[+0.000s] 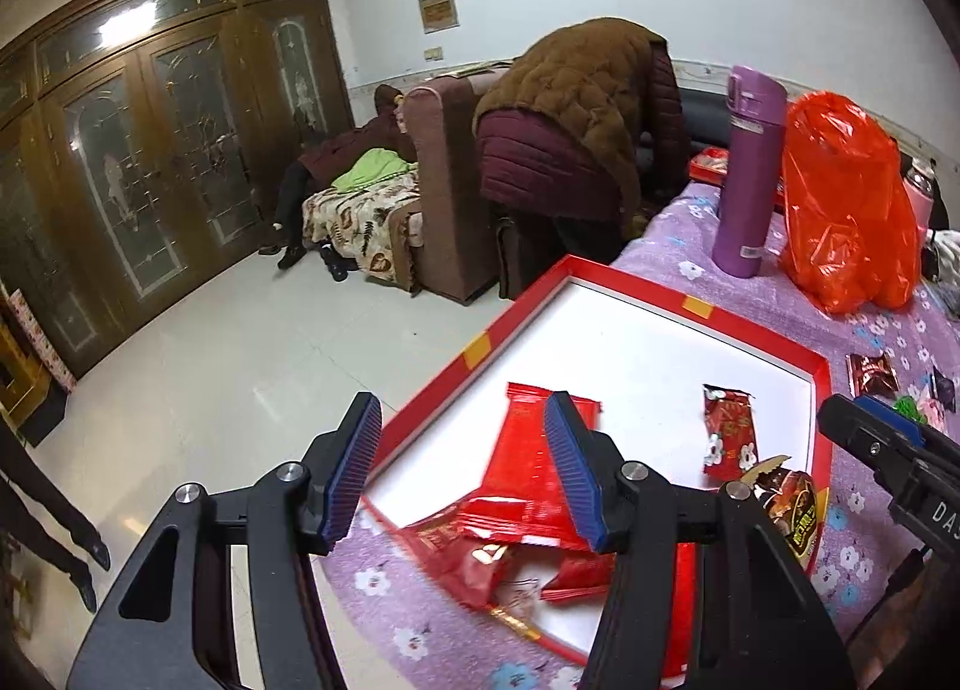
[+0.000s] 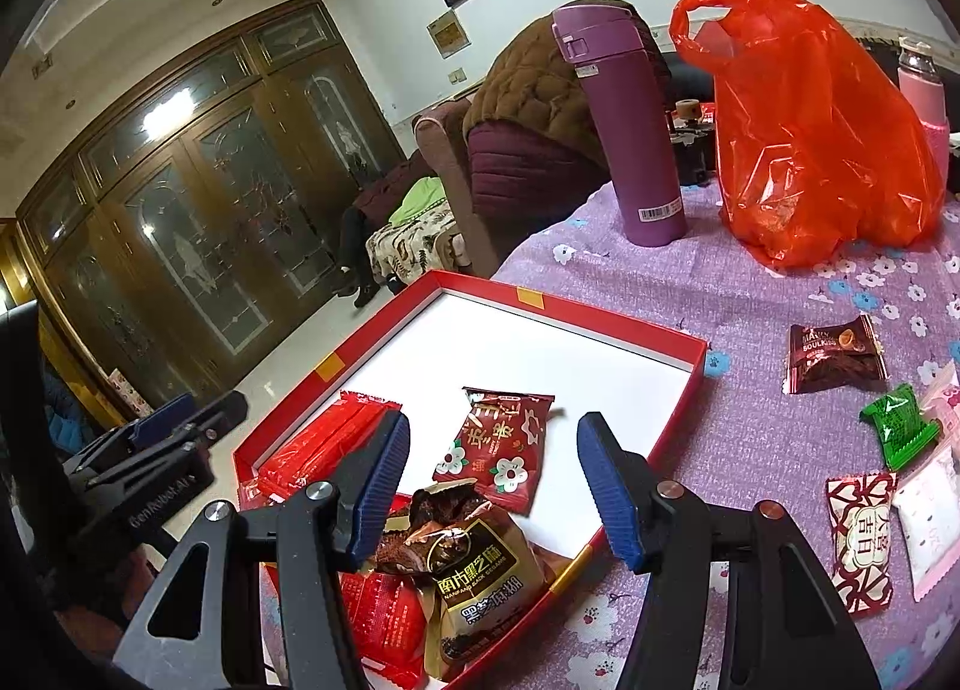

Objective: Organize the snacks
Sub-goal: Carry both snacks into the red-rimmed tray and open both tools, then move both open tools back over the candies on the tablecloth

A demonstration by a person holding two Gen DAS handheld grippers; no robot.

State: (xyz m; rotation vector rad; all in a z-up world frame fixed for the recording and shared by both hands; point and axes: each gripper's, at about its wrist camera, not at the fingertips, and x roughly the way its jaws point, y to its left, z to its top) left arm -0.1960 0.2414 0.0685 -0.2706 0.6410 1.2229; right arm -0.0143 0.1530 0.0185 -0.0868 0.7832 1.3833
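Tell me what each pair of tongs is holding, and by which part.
Nothing: the left tongs and right tongs both stand open above the red cardboard box.

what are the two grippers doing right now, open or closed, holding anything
Left gripper: open, holding nothing, above the near end of the red box.
Right gripper: open, holding nothing, over the black sesame packet.
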